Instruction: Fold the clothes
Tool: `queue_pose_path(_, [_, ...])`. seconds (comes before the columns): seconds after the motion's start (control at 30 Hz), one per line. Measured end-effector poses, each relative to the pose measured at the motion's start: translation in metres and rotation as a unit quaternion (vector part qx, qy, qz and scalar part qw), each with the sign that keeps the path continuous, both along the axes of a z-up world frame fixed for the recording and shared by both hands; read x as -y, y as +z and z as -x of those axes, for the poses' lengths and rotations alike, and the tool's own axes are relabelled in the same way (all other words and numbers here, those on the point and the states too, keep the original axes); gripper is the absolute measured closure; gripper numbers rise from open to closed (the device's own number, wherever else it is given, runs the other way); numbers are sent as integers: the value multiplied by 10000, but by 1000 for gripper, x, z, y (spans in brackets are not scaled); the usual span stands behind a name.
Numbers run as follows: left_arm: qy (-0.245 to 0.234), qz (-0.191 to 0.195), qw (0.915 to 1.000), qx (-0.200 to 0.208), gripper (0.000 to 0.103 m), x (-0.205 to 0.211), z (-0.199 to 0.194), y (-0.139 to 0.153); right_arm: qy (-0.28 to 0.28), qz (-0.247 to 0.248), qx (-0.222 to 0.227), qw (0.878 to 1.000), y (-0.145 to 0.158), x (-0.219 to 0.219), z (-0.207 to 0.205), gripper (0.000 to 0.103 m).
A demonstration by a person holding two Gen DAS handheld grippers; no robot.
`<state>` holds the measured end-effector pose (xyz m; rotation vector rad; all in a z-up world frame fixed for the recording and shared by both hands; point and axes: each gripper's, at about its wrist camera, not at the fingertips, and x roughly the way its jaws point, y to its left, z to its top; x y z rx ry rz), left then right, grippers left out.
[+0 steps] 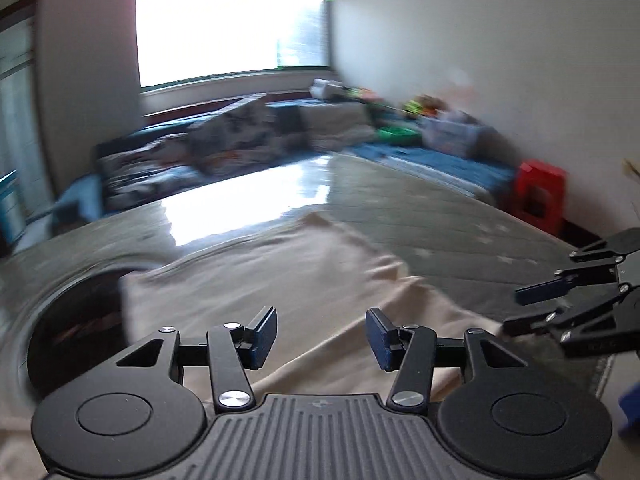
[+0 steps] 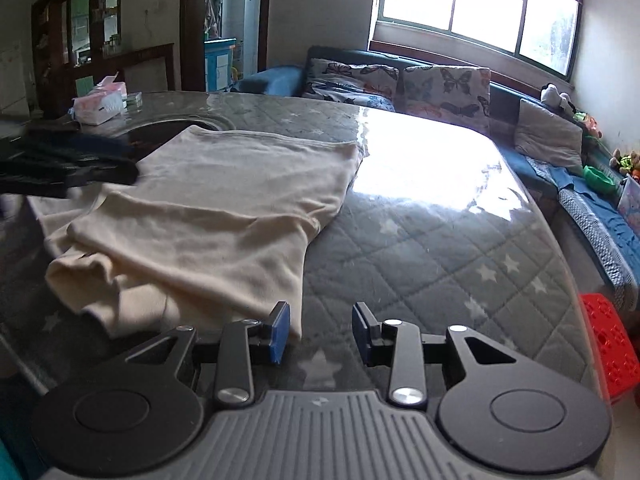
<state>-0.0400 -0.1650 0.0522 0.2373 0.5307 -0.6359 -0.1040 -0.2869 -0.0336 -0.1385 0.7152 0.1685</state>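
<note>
- In the right wrist view, a tissue box sits at the far left of the table, well apart from the cloth.
- The left gripper reaches in from the left edge of that view as a dark blur, over the near-left part of the cloth; in its own view its jaws stand apart with nothing between them, above the cloth without pinching it.
- The cream shirt lies flat on the left half of the quilted, star-patterned table top, folded over itself in layers.
- Its long axis runs from the near left, where a bunched sleeve or corner lies loose, toward the far middle of the table, where a straight edge faces the window.
- Its right side edge slants from that far corner down to a near corner just beside the right gripper's left finger.
- The right gripper hangs over bare table just to the right of that near corner, jaws partly apart and empty.
- Farther right, glare from the window covers the far table top.
- A sofa with butterfly cushions stands beyond the table.
- A red stool is at the far right, below the table edge.
</note>
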Motion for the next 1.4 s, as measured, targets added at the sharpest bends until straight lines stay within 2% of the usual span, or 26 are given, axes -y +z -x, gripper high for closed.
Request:
queue_pose_path(0.2, [-699, -273, 9969, -256, 51, 44, -21, -12, 130, -77, 63, 9999, -5, 3, 8, 70])
queue_pose_path(0.63, [-1479, -578, 9852, -652, 54, 75, -50, -25, 271, -286, 150, 9991, -9, 9, 6, 70])
queue_pose_path(0.73, [-1609, -578, 9821, -786, 67, 77, -54, -27, 274, -328, 158, 9990, -8, 10, 6, 70])
queue_pose_path(0.77, [-1658, -567, 9810, -833, 74, 77, -56, -27, 275, -340, 157, 9989, -8, 11, 6, 70])
queue_pose_path(0.83, [-1738, -543, 9795, -867, 79, 78, -58, -27, 277, -360, 152, 9989, -8, 11, 5, 70])
queue_pose_path(0.87, [-1745, -513, 9796, -861, 88, 78, -59, -26, 279, -367, 147, 9988, -9, 11, 5, 70])
queue_pose_path(0.93, [-1792, -388, 9791, -875, 92, 77, -62, -23, 291, -383, 139, 9987, -9, 11, 5, 70])
queue_pose_path(1.03, [-1887, -279, 9776, -888, 92, 73, -62, -21, 331, -401, 133, 9986, -9, 9, 5, 70])
queue_pose_path(1.13, [-1764, -320, 9794, -931, 88, 73, -65, -21, 373, -408, 111, 9984, -9, 8, 5, 70])
queue_pose_path(1.2, [-1742, -320, 9794, -967, 74, 72, -67, -21, 383, -409, 109, 9984, -10, 8, 5, 70])
queue_pose_path(1.23, [-1736, -345, 9790, -1015, 61, 72, -68, -22, 385, -415, 107, 9983, -10, 8, 5, 70])
queue_pose_path(1.27, [-1731, -376, 9784, -1064, 56, 73, -69, -23, 383, -422, 104, 9983, -10, 8, 5, 70])
queue_pose_path(1.4, [-1790, -443, 9752, -1220, 59, 76, -72, -28, 385, -435, 114, 9982, -10, 8, 5, 70])
